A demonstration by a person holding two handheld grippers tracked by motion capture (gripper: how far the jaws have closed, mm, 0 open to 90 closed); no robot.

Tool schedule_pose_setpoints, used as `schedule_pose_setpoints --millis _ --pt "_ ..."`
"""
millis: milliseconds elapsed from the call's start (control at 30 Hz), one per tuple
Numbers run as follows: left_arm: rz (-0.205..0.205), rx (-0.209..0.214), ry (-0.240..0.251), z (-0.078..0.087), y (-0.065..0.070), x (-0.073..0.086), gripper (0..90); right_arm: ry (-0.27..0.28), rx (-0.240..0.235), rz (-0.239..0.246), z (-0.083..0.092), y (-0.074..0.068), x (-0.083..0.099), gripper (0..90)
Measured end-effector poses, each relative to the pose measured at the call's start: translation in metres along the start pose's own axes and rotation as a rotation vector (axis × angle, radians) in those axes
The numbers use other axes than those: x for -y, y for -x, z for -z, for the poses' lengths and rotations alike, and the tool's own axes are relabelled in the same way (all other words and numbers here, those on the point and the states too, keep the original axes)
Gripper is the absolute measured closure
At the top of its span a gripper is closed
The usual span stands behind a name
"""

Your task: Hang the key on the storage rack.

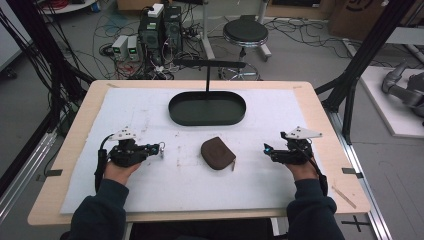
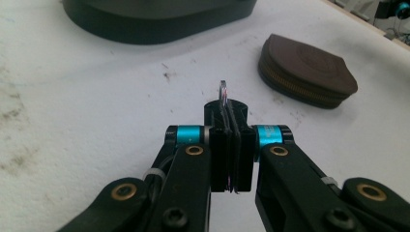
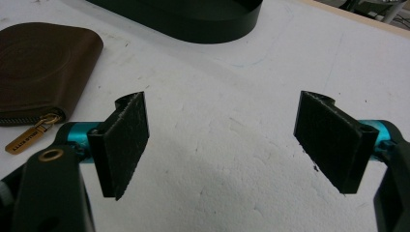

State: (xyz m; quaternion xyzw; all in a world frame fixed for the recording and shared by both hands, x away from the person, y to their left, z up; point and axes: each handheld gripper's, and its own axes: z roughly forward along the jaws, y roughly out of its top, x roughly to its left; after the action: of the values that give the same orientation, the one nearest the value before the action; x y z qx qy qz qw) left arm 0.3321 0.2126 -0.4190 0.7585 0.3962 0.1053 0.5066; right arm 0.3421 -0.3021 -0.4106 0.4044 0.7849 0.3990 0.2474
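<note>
I am clamping a thin metal ring [image 2: 223, 92] in my left gripper [image 2: 231, 145], edge-on, poking forward; most of it is hidden. My right gripper [image 3: 220, 145] is hanging open.

Even, soft overhead light, faint shadows, no glare; the high view is slightly grainy, distant edges soften.

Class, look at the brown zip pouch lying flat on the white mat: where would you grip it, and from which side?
Probably best at the zipped rim of the brown pouch, by its tab end. It lies flat, so a top grab finds little. The open right tool is nearest; come in low from that side, one pad above and one below the rim.
</note>
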Motion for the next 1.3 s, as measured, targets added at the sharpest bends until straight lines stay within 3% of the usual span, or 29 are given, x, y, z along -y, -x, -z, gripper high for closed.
schedule_pose_setpoints --millis 267,367,533,933,1067,1300 --pt "0.018 -0.020 0.063 0.005 -0.004 -0.007 88.1 0.029 -0.005 -0.042 0.004 0.005 0.000 20.3" --pt "0.029 -0.020 0.111 0.006 -0.007 -0.016 88.1 0.034 -0.007 -0.047 0.005 0.007 0.000 20.3" --pt "0.028 -0.020 0.135 0.005 -0.011 -0.029 88.1 0.041 -0.012 -0.056 0.004 0.008 0.000 20.3" --pt "-0.011 -0.010 0.196 -0.009 -0.027 -0.101 88.1 0.061 -0.029 -0.078 0.005 0.012 -0.001 20.3" --pt "-0.043 0.000 0.193 -0.022 -0.031 -0.128 88.1 0.063 -0.032 -0.078 0.004 0.013 -0.001 20.3" --pt "-0.056 0.016 0.185 -0.052 -0.045 -0.175 88.1 0.063 -0.036 -0.081 0.003 0.013 -0.001 20.3"
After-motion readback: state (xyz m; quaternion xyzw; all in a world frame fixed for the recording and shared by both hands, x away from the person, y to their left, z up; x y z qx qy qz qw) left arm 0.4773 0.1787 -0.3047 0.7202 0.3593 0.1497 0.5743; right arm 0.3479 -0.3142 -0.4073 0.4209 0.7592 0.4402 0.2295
